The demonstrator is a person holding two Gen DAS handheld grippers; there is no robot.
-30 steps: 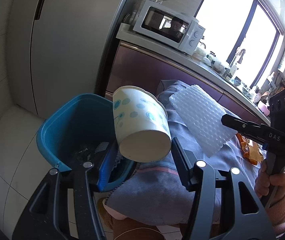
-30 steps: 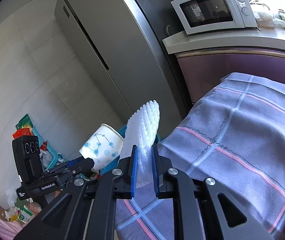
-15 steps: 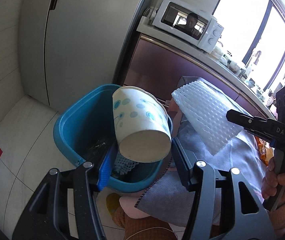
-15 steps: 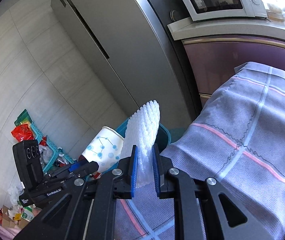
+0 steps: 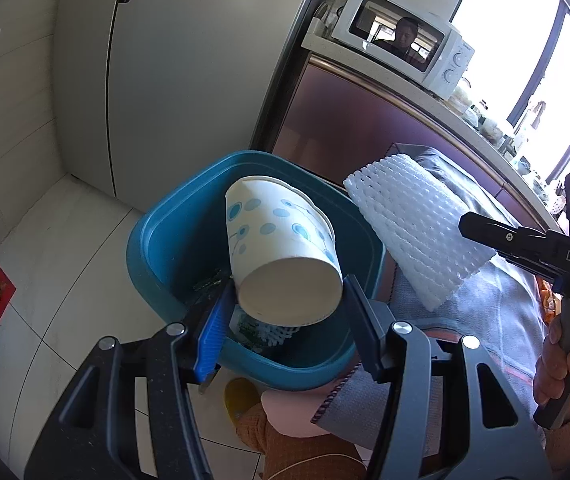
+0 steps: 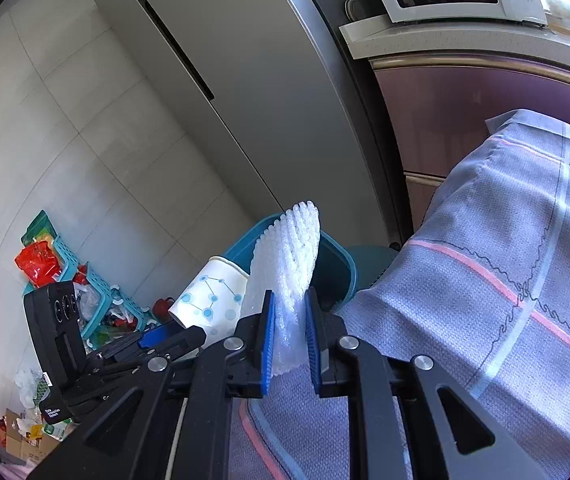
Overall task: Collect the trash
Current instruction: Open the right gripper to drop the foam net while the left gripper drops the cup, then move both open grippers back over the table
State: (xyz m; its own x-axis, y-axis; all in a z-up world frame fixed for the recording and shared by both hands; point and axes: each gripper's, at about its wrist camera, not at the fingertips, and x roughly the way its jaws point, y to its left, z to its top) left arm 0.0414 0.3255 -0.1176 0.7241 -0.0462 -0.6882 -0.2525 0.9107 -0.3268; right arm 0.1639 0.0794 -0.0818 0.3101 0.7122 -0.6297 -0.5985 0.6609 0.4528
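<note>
A paper cup [image 5: 283, 248] dotted in blue lies on its side between the jaws of the left gripper [image 5: 289, 312], base toward the camera and mouth pointing away and down, directly above the open blue trash bin [image 5: 157, 248] on the kitchen floor. The jaws stand about a cup-width apart, and whether they press the cup or have begun to let go cannot be told. Just to its right, the right gripper [image 6: 289, 340] has its jaws pinched on the lower end of a white foam net sleeve [image 6: 285, 272], whose long axis runs up and forward along the fingers, its tip over the bin's rim above the edge of the cloth-covered table [image 6: 505, 280]. The left hand is the nearer to the bin's mouth, so the cup looks likeliest to drop first. The letters "DAS" read on the right gripper's body; the microwave's [image 5: 405, 36] badge is too small to read.
</note>
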